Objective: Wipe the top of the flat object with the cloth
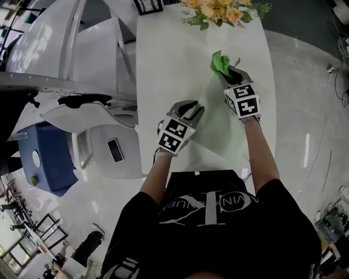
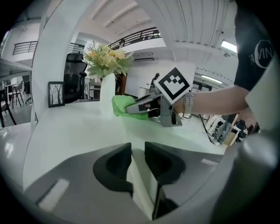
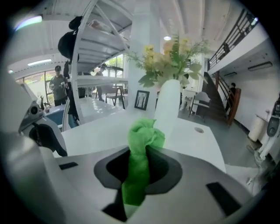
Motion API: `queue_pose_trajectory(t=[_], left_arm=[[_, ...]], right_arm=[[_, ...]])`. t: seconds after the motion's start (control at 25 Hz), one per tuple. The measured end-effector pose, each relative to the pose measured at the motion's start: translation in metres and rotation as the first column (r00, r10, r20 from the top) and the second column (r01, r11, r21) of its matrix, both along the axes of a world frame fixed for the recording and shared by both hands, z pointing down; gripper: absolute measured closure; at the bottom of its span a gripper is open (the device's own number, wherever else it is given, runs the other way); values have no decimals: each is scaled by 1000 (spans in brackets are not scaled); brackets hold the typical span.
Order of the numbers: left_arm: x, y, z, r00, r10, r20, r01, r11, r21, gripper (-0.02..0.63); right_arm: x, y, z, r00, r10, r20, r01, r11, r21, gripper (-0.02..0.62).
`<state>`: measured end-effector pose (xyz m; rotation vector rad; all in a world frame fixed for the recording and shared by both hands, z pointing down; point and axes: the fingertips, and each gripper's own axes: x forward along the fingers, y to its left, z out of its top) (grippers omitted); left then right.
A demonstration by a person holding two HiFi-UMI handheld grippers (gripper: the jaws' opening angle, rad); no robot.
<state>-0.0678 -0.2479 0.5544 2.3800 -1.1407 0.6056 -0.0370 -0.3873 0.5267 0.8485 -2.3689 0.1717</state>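
Observation:
A pale green flat sheet lies on the white table. My left gripper is at the sheet's left edge. In the left gripper view that thin edge stands between the jaws of the left gripper, which are closed against it. My right gripper is at the sheet's far end, shut on a bunched green cloth. The cloth sticks out past the fingertips of the right gripper. The left gripper view shows the cloth low over the sheet's far part.
A white vase of yellow flowers stands at the table's far end, just beyond the cloth. A small black picture frame is beside it. Left of the table are a white chair carrying a phone and a blue box.

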Motion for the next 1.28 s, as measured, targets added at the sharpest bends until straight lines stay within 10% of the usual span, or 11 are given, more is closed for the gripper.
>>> queue_pose_trajectory(t=[1.28], left_arm=[[-3,0,2,998,-56,40,58,997,-52,502]], right_arm=[[153,29,9,950,281,-137,-290,955,-53,532]])
